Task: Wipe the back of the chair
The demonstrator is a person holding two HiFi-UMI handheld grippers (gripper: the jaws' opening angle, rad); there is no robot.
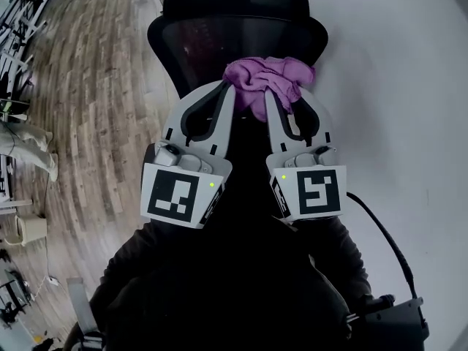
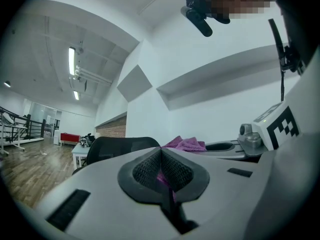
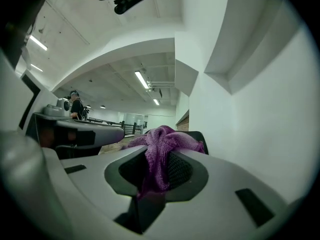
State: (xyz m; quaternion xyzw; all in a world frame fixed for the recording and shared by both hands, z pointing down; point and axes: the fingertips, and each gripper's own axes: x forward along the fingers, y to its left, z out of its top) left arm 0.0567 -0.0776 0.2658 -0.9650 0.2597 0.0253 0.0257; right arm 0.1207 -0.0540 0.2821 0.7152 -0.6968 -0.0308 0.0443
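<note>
A bunched purple cloth (image 1: 267, 79) sits at the top edge of the black mesh chair back (image 1: 219, 35), which lies at 12 o'clock from the person in the head view, its upper rim running from 9 to 3 o'clock. Both tongs meet at the cloth. The right tongs (image 1: 285, 97) are clamped on a thick fold of it, as the right gripper view shows with purple fabric (image 3: 160, 149) filling the closed right tongs (image 3: 155, 171). The left tongs (image 1: 228, 88) are pressed together at the cloth's 9 o'clock edge, with only a sliver of purple caught between them in the left gripper view (image 2: 162, 171). The right tongs look the better placed to drive the wipe, judging by that fuller hold. Wooden floor (image 1: 95, 86) spreads at 9 o'clock and a white wall (image 1: 409, 86) at 3 o'clock. Nothing stands between the cloth and the mesh.
</note>
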